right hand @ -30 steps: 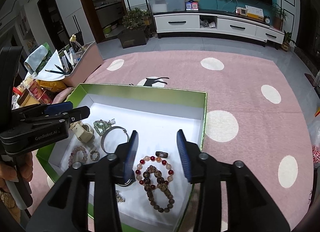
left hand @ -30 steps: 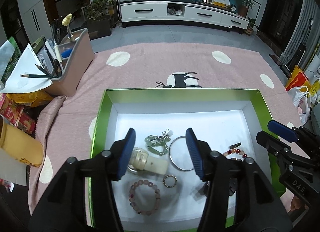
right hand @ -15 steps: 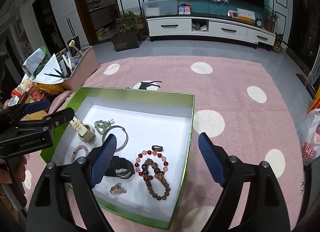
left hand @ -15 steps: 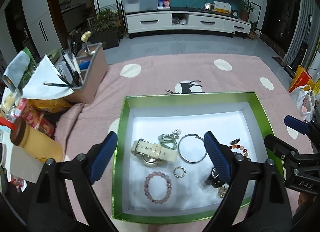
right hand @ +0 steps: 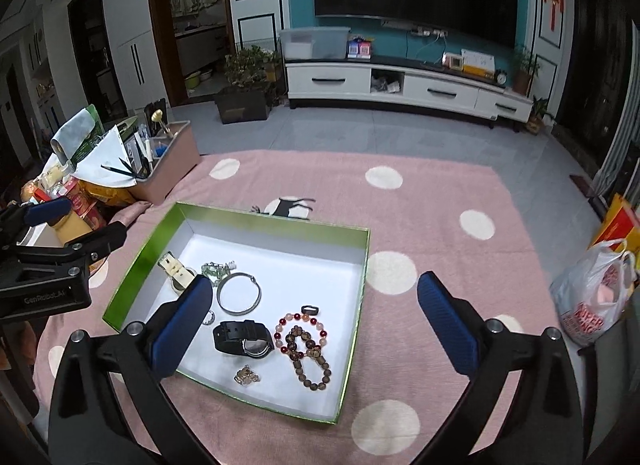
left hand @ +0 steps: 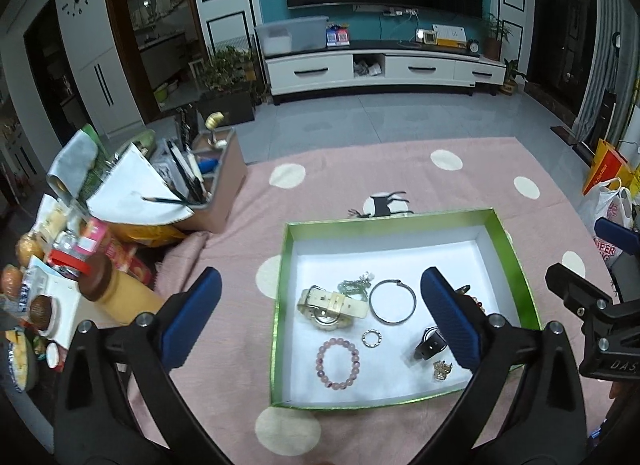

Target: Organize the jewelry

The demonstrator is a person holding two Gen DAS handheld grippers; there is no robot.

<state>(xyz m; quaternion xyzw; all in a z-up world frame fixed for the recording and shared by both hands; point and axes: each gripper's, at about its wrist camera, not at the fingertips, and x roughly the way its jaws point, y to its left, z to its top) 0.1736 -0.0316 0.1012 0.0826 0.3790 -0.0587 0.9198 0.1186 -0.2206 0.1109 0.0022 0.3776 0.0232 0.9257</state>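
A green box (left hand: 400, 219) (right hand: 276, 223) with a white floor holds the jewelry: a cream watch (left hand: 334, 304) (right hand: 176, 267), a silver bangle (left hand: 392, 301) (right hand: 239, 293), a pink bead bracelet (left hand: 338, 357), a small ring (left hand: 371, 337), a black watch (right hand: 242, 338), red and brown bead bracelets (right hand: 306, 341) and a gold trinket (right hand: 246, 375). My left gripper (left hand: 320, 319) is open and empty, raised above the box's near left. My right gripper (right hand: 316, 323) is open and empty above the box's near right.
The box lies on a pink dotted cloth (right hand: 440, 201). A pink organizer with pens (left hand: 216, 181) and snack packets and jars (left hand: 60, 265) crowd the left edge. A plastic bag (right hand: 592, 293) sits at the right.
Both grippers opened wide and pulled up and back from the box, so the whole box now shows. The jewelry has not moved.
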